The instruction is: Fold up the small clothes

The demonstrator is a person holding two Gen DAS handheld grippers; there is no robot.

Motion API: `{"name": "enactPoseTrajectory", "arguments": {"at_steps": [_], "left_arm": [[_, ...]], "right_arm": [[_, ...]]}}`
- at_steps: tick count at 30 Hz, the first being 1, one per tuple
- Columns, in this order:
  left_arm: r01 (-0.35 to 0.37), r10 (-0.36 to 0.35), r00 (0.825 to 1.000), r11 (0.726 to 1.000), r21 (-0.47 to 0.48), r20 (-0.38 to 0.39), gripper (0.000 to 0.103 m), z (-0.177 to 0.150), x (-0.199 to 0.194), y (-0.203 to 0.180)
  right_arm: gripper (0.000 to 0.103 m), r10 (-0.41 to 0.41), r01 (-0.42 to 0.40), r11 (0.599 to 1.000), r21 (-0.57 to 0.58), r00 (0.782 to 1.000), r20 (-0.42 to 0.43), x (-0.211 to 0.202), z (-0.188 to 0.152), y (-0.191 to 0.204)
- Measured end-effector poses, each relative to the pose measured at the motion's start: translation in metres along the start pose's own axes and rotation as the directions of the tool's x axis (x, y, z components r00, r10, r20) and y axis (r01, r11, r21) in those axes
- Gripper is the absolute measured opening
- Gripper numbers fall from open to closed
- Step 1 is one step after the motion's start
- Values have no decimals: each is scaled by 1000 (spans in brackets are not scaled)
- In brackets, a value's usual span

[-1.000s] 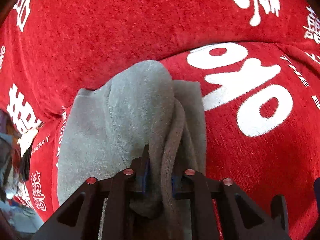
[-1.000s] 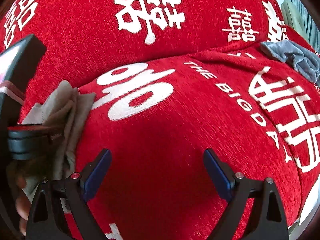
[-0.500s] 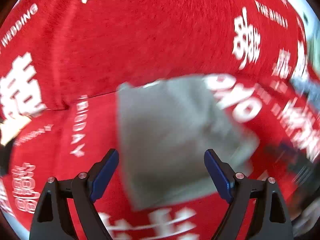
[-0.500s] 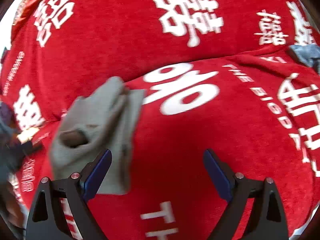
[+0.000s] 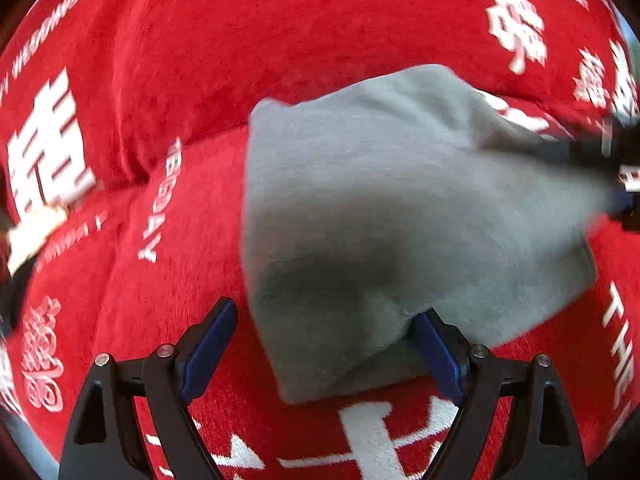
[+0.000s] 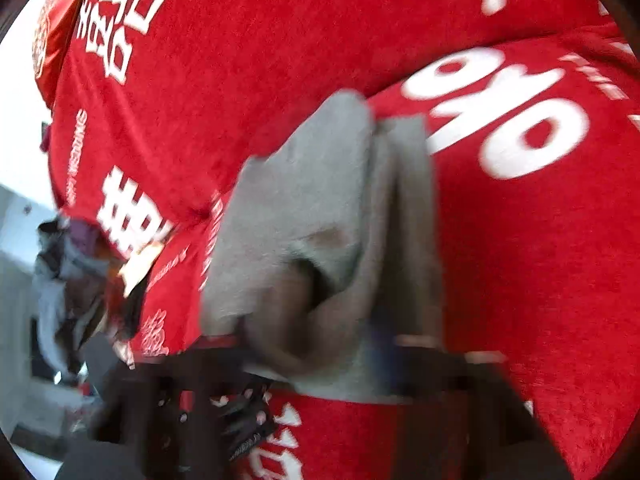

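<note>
A folded grey cloth (image 5: pixel 400 216) lies on a red cover printed with white lettering (image 5: pixel 168 128). The left gripper (image 5: pixel 326 350) hovers wide open over the cloth's near edge, gripping nothing. The right gripper (image 6: pixel 384 344), blurred, is closing its jaws on the cloth's near edge, with fabric between them.
</note>
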State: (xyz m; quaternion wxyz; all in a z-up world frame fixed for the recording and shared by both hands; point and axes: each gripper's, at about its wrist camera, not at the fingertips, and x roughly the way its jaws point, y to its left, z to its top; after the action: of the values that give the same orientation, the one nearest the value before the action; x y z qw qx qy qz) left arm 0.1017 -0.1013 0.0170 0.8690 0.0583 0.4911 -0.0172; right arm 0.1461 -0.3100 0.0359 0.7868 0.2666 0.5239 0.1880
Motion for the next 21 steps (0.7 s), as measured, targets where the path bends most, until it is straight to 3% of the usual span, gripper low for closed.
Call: {"name": "enactPoseTrajectory", "arguments": {"at_steps": [2, 6, 9, 11, 14, 16, 17, 18, 19, 21], "left_arm": [[22, -21, 1000, 997, -79, 15, 53, -1, -13, 18], [64, -56, 997, 985, -162, 53, 53, -7, -37, 48], [34, -34, 999, 993, -114, 4, 53, -20, -26, 42], [29, -30, 999, 995, -93, -13, 53, -28, -23, 37], [65, -67, 997, 995, -78, -30, 53, -30, -32, 37], [100, -100, 995, 993, -62, -5, 53, -28, -49, 35], [117, -116, 993, 992, -45, 21, 60, -24, -60, 33], [122, -120, 992, 992, -26, 48, 73, -18, -69, 30], [116, -114, 991, 993, -23, 74, 102, -10, -75, 27], [101, -94, 982, 994, -38, 161, 103, 5, -85, 21]], "right_arm": [[15, 10, -9, 1000, -26, 998, 59, -12, -1, 9], [14, 0, 7, 998, -62, 993, 116, -24, -13, 13], [14, -85, 87, 996, -19, 995, 60, -2, -23, -7], [14, -91, 91, 996, 0, 995, 28, 7, -31, -21], [19, -87, 88, 995, -39, 996, 28, -3, -36, -18], [30, -107, 112, 990, -81, 992, 62, -20, -31, -11], [45, -118, 126, 987, -96, 989, 86, -25, -28, -8], [67, -134, 148, 983, -110, 983, 126, -33, -22, -5], [75, -141, 160, 980, -116, 977, 157, -38, -16, -3], [79, -125, 151, 981, -122, 972, 200, -43, -1, 2]]}}
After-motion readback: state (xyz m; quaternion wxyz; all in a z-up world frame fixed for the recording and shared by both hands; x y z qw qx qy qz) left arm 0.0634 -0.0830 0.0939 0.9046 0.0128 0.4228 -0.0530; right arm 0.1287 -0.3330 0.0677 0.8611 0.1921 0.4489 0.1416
